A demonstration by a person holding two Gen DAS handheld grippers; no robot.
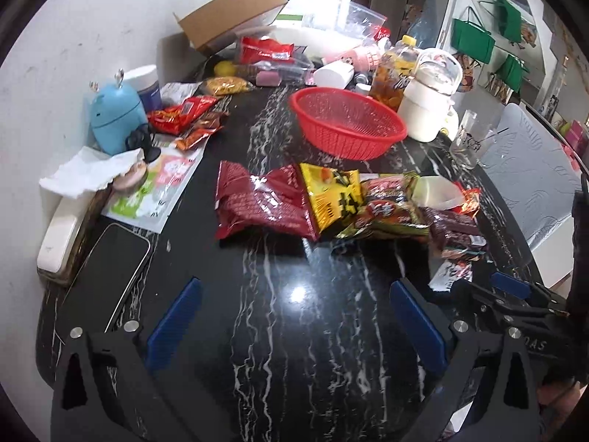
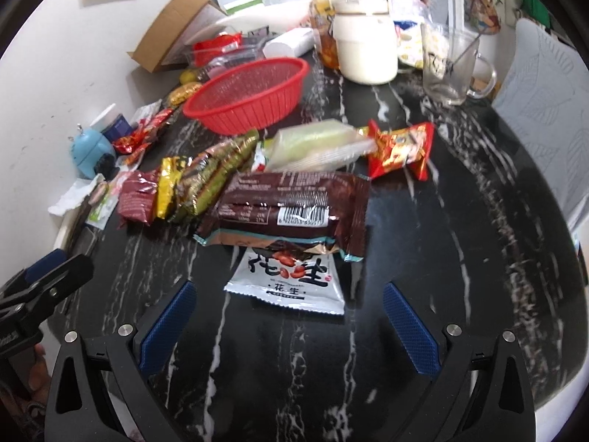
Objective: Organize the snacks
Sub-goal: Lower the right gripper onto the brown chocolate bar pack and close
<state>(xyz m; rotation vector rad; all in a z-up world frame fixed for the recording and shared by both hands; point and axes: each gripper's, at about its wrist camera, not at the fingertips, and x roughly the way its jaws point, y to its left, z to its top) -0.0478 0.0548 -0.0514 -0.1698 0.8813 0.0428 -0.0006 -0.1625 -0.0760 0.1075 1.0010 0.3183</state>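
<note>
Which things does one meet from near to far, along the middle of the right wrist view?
White peanut packet → brown snack pack → clear pale-green packet → red basket, which is empty.

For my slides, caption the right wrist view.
Open right gripper faces white peanut packet before empty red basket.

A black marble worktop [image 1: 279,331] with white veins carries the clutter. Along the wall side lie a dark phone [image 1: 105,276], a crumpled tissue [image 1: 88,175] and a blue rounded gadget [image 1: 116,118], with an open cardboard box [image 1: 232,14] farther back. Opposite stand a cream lidded jug [image 2: 364,37] and, just beside it, a glass mug [image 2: 451,68].
</note>
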